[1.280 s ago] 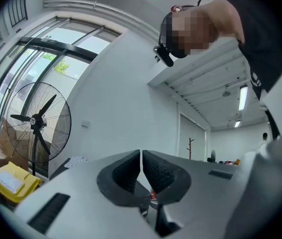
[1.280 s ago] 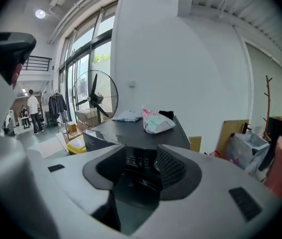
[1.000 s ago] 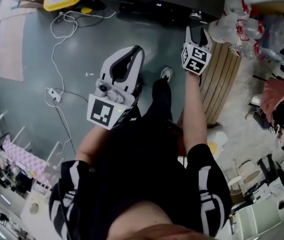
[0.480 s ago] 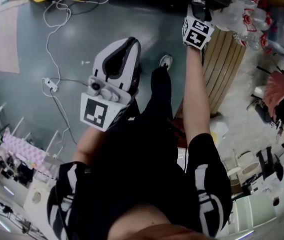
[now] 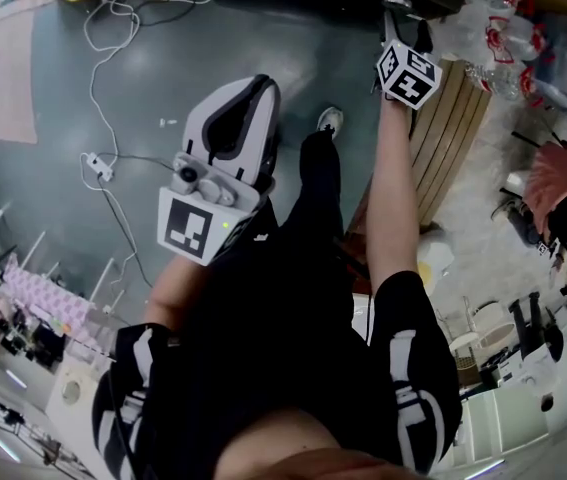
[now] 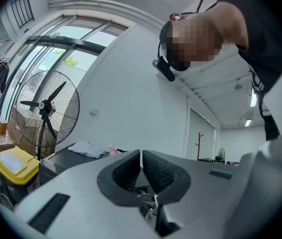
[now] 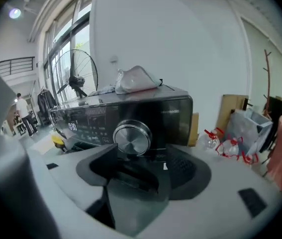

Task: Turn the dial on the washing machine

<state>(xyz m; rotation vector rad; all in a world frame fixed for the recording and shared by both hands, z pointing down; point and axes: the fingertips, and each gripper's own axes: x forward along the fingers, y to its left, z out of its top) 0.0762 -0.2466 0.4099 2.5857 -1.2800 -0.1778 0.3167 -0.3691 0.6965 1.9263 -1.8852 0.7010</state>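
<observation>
Brushed-metal and round, the dial [image 7: 132, 137] sits on the washer's [image 7: 173, 114] glossy black panel, just ahead of the right tongs [image 7: 143, 152]. Their ribbed dark pads are opening and touch nothing. Crumpled cloth [image 7: 136, 79] lies on top. The left tongs [image 6: 141, 156] are clenched and empty. Only the right gripper view shows the dial.

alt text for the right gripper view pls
Right gripper, jaws opening, faces the silver dial on the dark control panel of the washing machine; the dial sits just beyond the jaw tips, not gripped.
</observation>
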